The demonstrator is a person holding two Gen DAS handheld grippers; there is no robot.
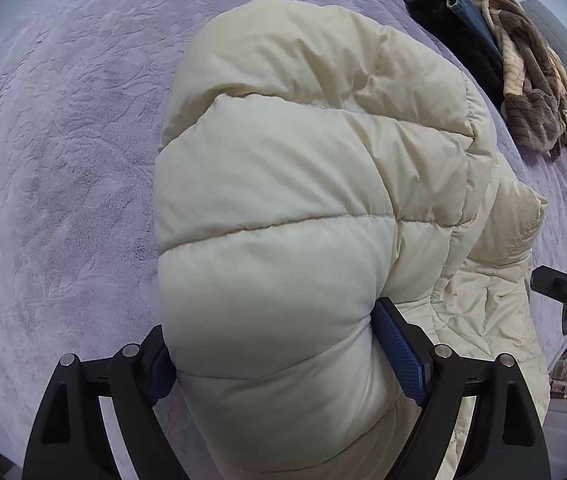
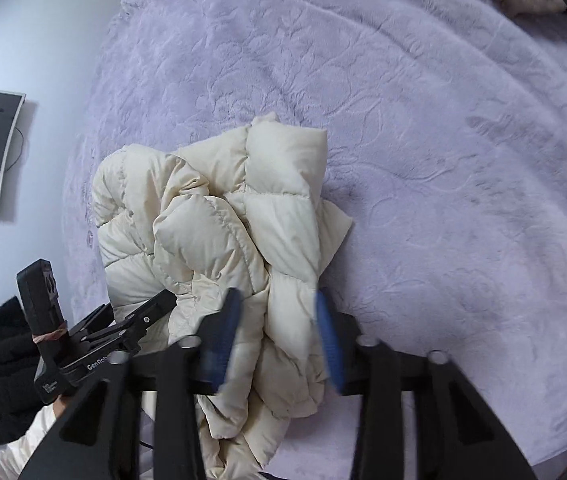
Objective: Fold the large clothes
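**Puffy coat still in a heap**

I see a big bed [image 2: 443, 120] with a soft, fuzzy purple cover. My cream coat [image 2: 219, 232] lies bunched near its edge, fat and pillowy with stitched lines. It is not flat or neat, so I think most folding is left. My left claw [image 1: 283, 364] is spread wide around a thick roll of coat, pads touching. My right claw [image 2: 279, 340] looks blurry; I cannot tell if it pinches the cloth.
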